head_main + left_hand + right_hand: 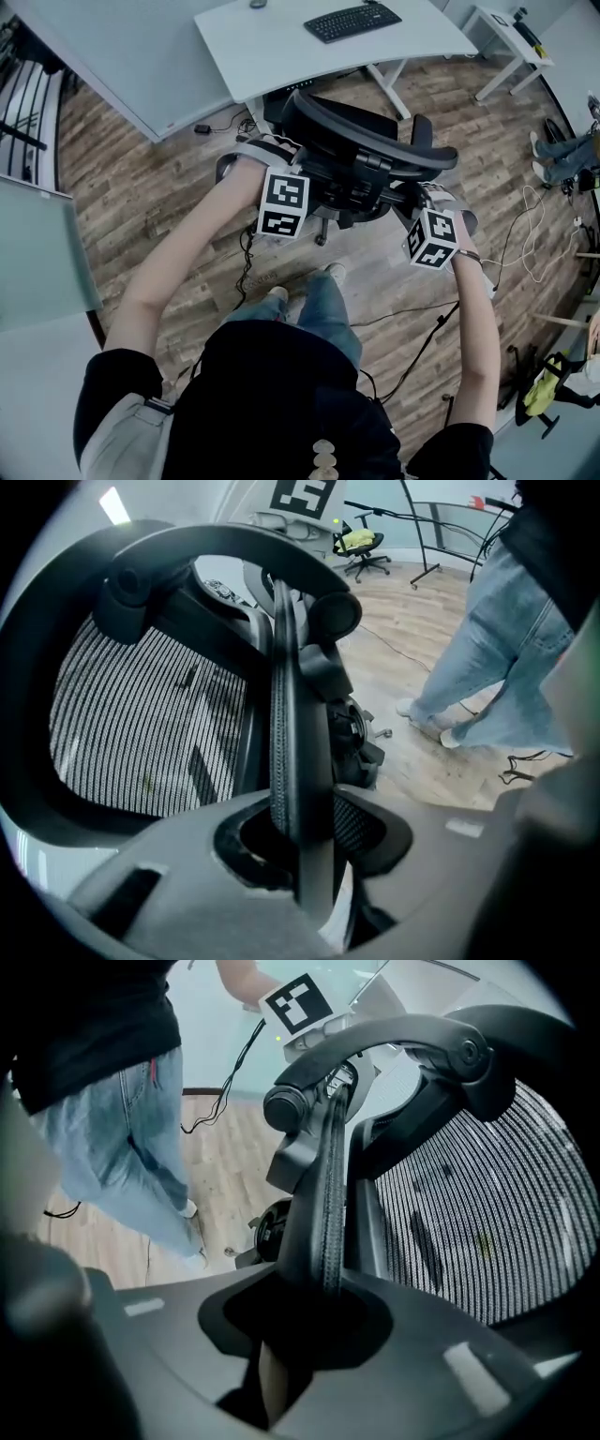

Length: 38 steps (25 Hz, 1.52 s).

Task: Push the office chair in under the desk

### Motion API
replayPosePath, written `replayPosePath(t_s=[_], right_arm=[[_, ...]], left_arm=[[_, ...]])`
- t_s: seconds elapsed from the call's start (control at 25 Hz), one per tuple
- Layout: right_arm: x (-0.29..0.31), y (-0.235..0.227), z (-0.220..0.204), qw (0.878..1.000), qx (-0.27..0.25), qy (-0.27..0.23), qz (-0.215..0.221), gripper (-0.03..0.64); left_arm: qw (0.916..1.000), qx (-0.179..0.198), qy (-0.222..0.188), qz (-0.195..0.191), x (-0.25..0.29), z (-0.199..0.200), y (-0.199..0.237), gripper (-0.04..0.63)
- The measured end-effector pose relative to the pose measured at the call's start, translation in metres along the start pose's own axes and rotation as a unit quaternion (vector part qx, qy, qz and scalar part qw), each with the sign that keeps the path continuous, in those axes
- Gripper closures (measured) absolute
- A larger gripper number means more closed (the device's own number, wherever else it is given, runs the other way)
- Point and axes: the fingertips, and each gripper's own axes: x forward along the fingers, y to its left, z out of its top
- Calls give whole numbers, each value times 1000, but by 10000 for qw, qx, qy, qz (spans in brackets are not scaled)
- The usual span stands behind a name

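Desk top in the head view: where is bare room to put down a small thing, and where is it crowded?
The desk is bare left of the keyboard, out to its left edge, and in the strip between keyboard and front edge. Crowded: along the front edge, where the chair back stands close.

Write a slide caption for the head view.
Left gripper and right gripper grip the office chair at both sides, facing the desk.
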Motion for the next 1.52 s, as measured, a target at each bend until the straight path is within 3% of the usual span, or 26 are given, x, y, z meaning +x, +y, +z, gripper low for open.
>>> replayPosePath(t_s=[0.12, 0.28, 0.56, 0.84, 1.04, 1.52], right_arm=[[5, -21, -25, 9999, -137, -94, 33, 523], [19, -82, -70, 9982, -429, -308, 271, 528], [48, -100, -84, 9915, -1096, -591, 372, 528], [81, -189, -128, 9819, -1587, -889, 535, 526], [90, -193, -127, 9763, -1842, -979, 578, 522], [113, -262, -177, 9612, -2264, -1194, 1030, 512]], left_arm=[[9998, -188, 89, 8, 11, 13, 21, 479], [9980, -534, 325, 14, 37, 28, 77, 479], [9893, -1197, 801, 213, 56, 29, 70, 477], [9784, -1723, 1134, 116, 98, 31, 144, 477], [9740, -1967, 1107, 182, 101, 33, 137, 479], [9611, -2637, 817, 14, 133, 65, 194, 486]])
